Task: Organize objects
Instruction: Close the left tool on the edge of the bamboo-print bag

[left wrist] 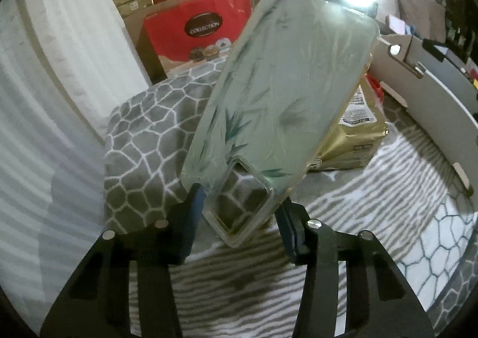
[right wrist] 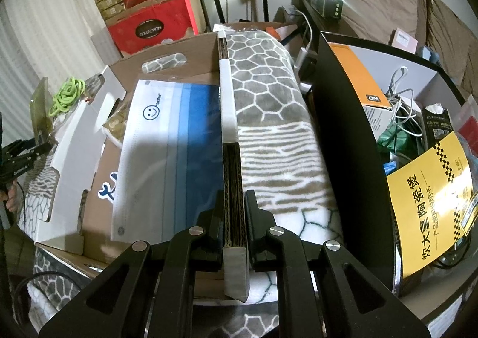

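A clear phone case [left wrist: 277, 93] printed with green bamboo leaves stands tilted in the air, and my left gripper [left wrist: 240, 206] is shut on its lower end by the camera cut-out. In the right wrist view that case [right wrist: 40, 108] shows edge-on at the far left above the left gripper [right wrist: 27, 152]. My right gripper [right wrist: 234, 215] is shut on the right wall [right wrist: 230, 117] of an open cardboard box. In the box lies a blue and white pack of face masks [right wrist: 167, 143]. A green cord [right wrist: 65, 96] rests on the box's white left flap.
A grey and white patterned blanket [left wrist: 143, 140] covers the surface under everything. A gold packet [left wrist: 352, 134] lies behind the case. Red gift boxes [right wrist: 152, 30] are stacked at the back. A black bin [right wrist: 343, 143] on the right holds cables, a yellow booklet [right wrist: 433, 194] and an orange box.
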